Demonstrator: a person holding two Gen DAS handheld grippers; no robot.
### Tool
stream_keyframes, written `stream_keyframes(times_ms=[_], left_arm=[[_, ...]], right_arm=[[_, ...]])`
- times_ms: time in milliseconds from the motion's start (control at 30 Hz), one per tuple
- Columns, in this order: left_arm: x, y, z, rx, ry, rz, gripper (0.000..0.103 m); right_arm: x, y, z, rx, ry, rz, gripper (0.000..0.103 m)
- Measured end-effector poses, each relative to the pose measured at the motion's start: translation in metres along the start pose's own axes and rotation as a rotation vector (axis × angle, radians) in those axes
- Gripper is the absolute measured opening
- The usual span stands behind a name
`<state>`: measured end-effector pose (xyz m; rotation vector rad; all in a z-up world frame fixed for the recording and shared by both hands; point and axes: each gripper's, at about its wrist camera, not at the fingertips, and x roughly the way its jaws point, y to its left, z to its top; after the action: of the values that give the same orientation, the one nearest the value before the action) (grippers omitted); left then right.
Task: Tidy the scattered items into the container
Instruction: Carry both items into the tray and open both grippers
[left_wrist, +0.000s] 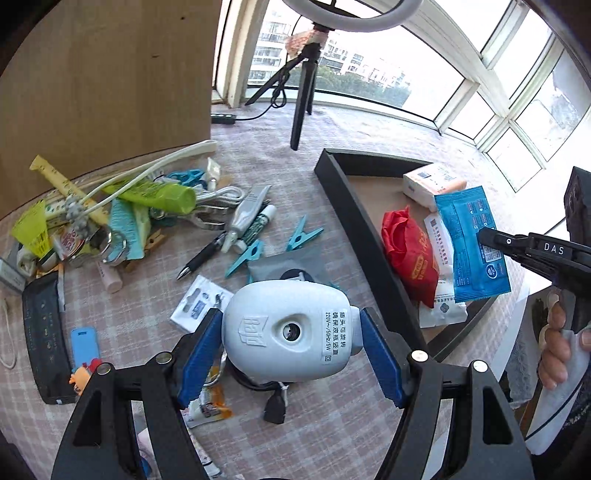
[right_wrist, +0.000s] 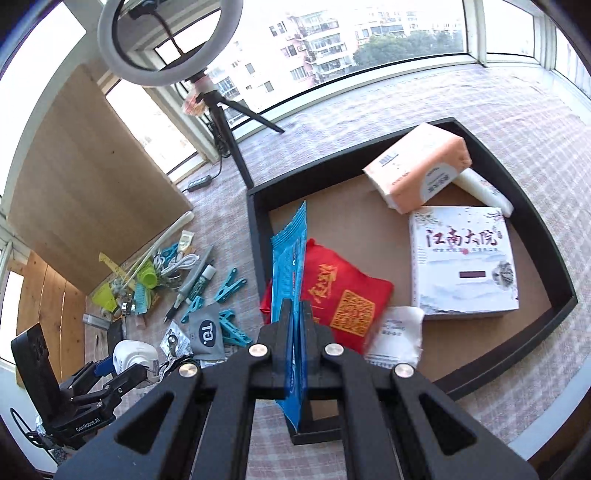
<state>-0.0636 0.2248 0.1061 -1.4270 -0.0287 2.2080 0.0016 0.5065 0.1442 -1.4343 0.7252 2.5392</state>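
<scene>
My left gripper (left_wrist: 290, 338) is shut on a white plug-in device (left_wrist: 288, 328) with a printed label, held just above the table; it also shows in the right wrist view (right_wrist: 135, 356). My right gripper (right_wrist: 295, 314) is shut on a blue foil packet (right_wrist: 290, 266), held on edge over the left part of the black tray (right_wrist: 255, 221). From the left wrist view the packet (left_wrist: 471, 243) hangs over the tray (left_wrist: 354, 218). In the tray lie a red cloth bag (right_wrist: 340, 295), a tissue pack (right_wrist: 421, 166) and a white printed box (right_wrist: 463, 258).
A pile of scattered items lies left of the tray: green tube (left_wrist: 162, 194), teal clothespins (left_wrist: 303, 236), pen (left_wrist: 203, 258), cables, a black case (left_wrist: 44, 332), a grey sachet (right_wrist: 207, 328). A ring-light tripod (left_wrist: 304, 96) stands behind. A wooden board (left_wrist: 107, 81) leans at left.
</scene>
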Motion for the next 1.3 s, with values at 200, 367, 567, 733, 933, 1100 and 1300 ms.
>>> stream_keyframes(times_ms=[200, 367, 567, 733, 933, 1100, 1300], left_arm=[[0.018, -0.069, 0.025, 0.123, -0.008, -0.041, 0.072], [0.031, -0.121, 0.038, 0.223, -0.016, -0.046, 0.072], [0.042, -0.165, 0.051, 0.3, -0.038, -0.036, 0.072], [0.047, -0.186, 0.061, 0.32, -0.052, -0.034, 0.072], [0.048, -0.202, 0.066, 0.333, -0.075, -0.049, 0.072], [0.043, -0.205, 0.068, 0.344, -0.096, -0.035, 0.075], [0.035, -0.194, 0.071, 0.309, -0.105, -0.03, 0.075]], right_arm=[[-0.018, -0.063, 0.006, 0.107, -0.05, -0.089, 0.003], [-0.028, -0.094, 0.007, 0.153, -0.075, -0.145, 0.003], [-0.032, -0.11, 0.009, 0.155, -0.09, -0.207, 0.003], [-0.033, -0.114, 0.011, 0.146, -0.101, -0.242, 0.003], [-0.033, -0.117, 0.016, 0.153, -0.102, -0.239, 0.004], [-0.038, -0.109, 0.017, 0.132, -0.14, -0.25, 0.059], [-0.04, -0.086, 0.017, 0.048, -0.17, -0.299, 0.063]])
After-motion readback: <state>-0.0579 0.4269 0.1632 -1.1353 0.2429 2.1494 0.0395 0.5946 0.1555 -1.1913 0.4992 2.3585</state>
